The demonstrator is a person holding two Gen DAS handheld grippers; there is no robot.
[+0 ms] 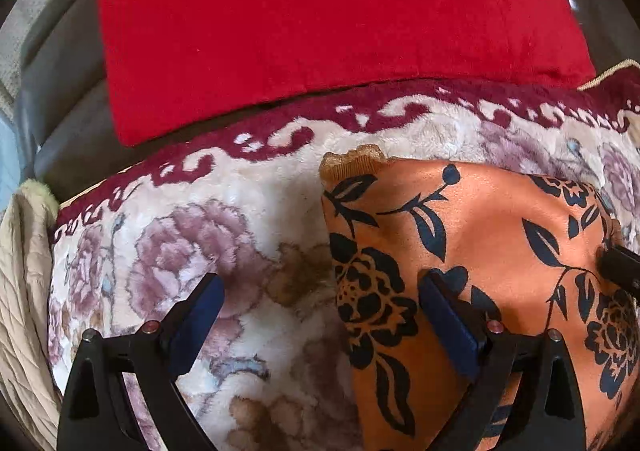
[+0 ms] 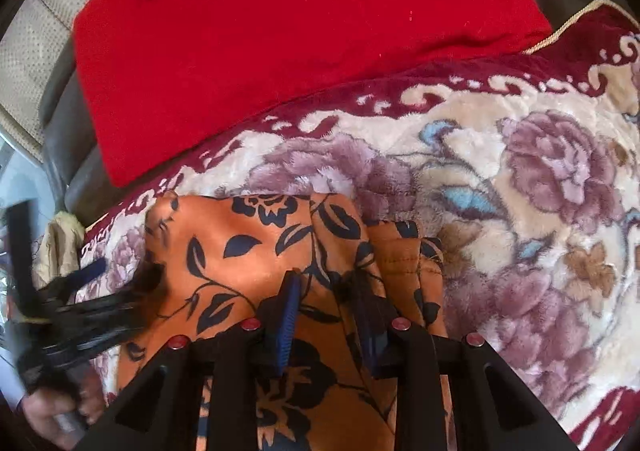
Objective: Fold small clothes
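Note:
An orange garment with a dark floral print lies on a plush floral blanket. It also shows in the right wrist view. My left gripper is open and empty, straddling the garment's left edge just above it. It appears blurred at the left of the right wrist view. My right gripper has its jaws partly closed around a bunched fold at the garment's right side. Its tip shows at the right edge of the left wrist view.
A red cushion lies beyond the blanket, also in the right wrist view. A grey sofa edge runs at the left. A beige quilted cloth hangs at the far left.

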